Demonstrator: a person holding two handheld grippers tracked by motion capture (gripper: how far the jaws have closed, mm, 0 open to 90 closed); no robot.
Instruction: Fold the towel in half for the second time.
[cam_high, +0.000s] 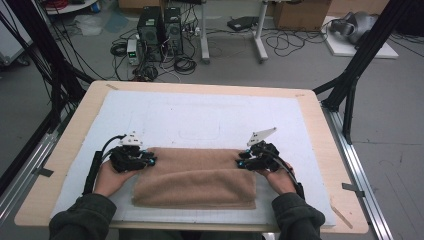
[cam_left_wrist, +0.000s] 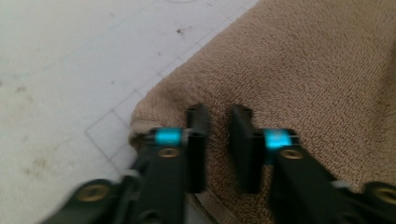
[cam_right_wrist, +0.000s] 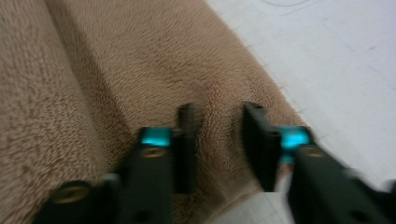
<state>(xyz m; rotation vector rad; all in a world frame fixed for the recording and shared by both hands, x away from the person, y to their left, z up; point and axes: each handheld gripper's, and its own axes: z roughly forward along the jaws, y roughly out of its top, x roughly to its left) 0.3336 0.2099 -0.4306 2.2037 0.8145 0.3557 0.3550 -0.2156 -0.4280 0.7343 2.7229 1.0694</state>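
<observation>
While the high view looks down on the pale wooden table (cam_high: 75, 125) with its white gridded mat (cam_high: 200, 115), a folded brown terry towel (cam_high: 197, 180) lies across the mat's near half, lengthwise from side to side. The left gripper (cam_high: 148, 161) sits at the towel's far left corner and the right gripper (cam_high: 242, 161) at its far right corner, each held by a hand in a dark sleeve (cables trail back along both wrists).

From the left gripper view, the left gripper (cam_left_wrist: 219, 140) has its two black jaws drawn close together, a ridge of the towel (cam_left_wrist: 317, 70) pinched between them near the rounded corner, white mat (cam_left_wrist: 70, 70) alongside.

From the right gripper view, which is blurred, the right gripper (cam_right_wrist: 217, 140) seems likewise closed on a bunched fold of the towel (cam_right_wrist: 116, 60) near its edge, the mat (cam_right_wrist: 336, 60) beyond.
</observation>
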